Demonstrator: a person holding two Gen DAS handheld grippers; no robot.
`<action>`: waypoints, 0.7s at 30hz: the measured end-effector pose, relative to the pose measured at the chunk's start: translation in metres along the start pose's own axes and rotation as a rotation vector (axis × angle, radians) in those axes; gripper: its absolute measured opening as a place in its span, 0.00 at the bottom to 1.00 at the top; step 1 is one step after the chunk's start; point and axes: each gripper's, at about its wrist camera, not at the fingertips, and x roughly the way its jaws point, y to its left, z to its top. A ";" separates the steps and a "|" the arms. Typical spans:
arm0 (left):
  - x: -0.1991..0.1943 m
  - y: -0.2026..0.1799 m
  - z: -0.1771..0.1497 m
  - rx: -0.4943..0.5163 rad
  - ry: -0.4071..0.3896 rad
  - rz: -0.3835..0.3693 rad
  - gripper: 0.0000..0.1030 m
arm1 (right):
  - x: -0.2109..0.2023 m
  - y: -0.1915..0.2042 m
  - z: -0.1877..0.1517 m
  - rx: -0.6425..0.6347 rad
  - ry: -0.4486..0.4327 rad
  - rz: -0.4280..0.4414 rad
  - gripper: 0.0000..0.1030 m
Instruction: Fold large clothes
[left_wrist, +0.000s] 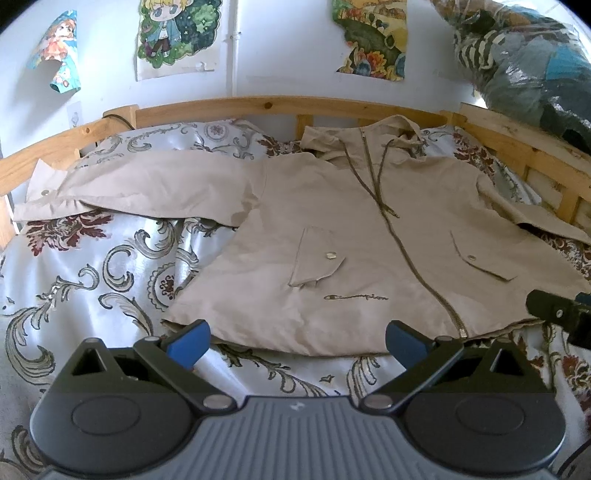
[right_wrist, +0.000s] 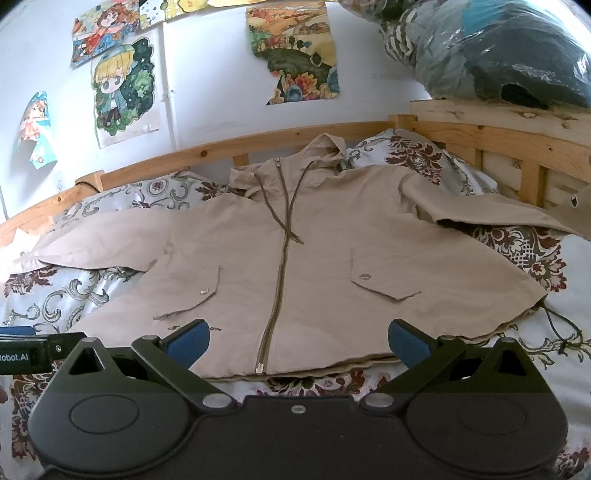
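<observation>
Left wrist view: the beige jacket (left_wrist: 332, 236) lies flat, zipped, on the patterned bedspread (left_wrist: 92, 280), sleeves spread toward the wooden bed rail (left_wrist: 221, 105). The left hand-held gripper (left_wrist: 297, 341) hovers with its fingers wide apart over the hem, empty. Wall posters (left_wrist: 173, 33) hang above; a bagged bundle (left_wrist: 524, 62) is cut off top right.

Right wrist view: the right hand-held gripper (right_wrist: 298, 341) is likewise spread wide at the hem, and the jacket's right cuff runs out of frame.

We see a white wall (left_wrist: 280, 55) hung with cartoon posters (right_wrist: 122, 88), a wooden bed frame (left_wrist: 258, 105), a floral bedspread (left_wrist: 92, 266), and bagged clothes (right_wrist: 498, 55) piled at right.
</observation>
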 end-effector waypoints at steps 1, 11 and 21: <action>0.000 0.000 -0.001 0.001 0.002 0.001 0.99 | 0.000 0.000 0.000 0.001 0.001 -0.002 0.99; 0.001 0.000 -0.002 -0.003 0.000 0.003 0.99 | -0.001 0.001 0.001 0.000 -0.004 0.006 0.99; 0.001 -0.001 -0.003 -0.004 -0.002 0.001 0.99 | 0.000 -0.006 0.003 0.039 0.014 -0.012 0.99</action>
